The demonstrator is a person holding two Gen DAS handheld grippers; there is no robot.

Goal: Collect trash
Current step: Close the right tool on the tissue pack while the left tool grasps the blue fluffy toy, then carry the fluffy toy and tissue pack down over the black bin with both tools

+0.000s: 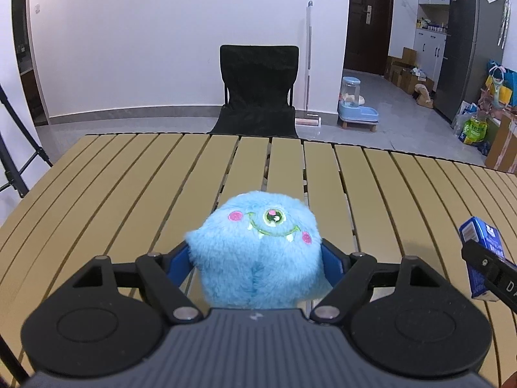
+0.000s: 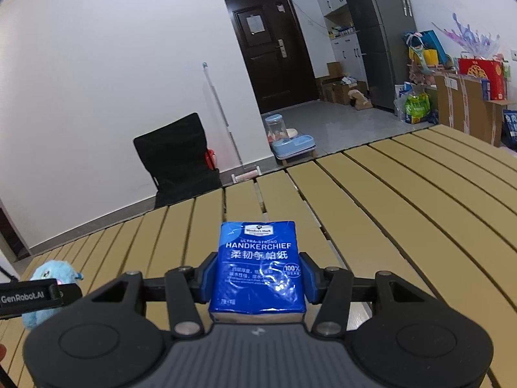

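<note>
My left gripper (image 1: pixel 255 258) is shut on a fluffy light-blue one-eyed monster plush (image 1: pixel 258 252), held between the blue pads above the slatted table (image 1: pixel 129 187). My right gripper (image 2: pixel 258 274) is shut on a blue handkerchief tissue pack (image 2: pixel 258 268), gripped by its sides over the table (image 2: pixel 404 200). The tissue pack also shows at the right edge of the left wrist view (image 1: pixel 481 242). The plush also shows at the lower left of the right wrist view (image 2: pixel 51 278), behind the left gripper's black body.
A black folding chair (image 1: pixel 258 90) stands beyond the table's far edge. A mop (image 1: pixel 308 64) leans on the white wall. A blue pet feeder (image 1: pixel 355 103), a fridge (image 1: pixel 468 45), boxes and bags stand at the right.
</note>
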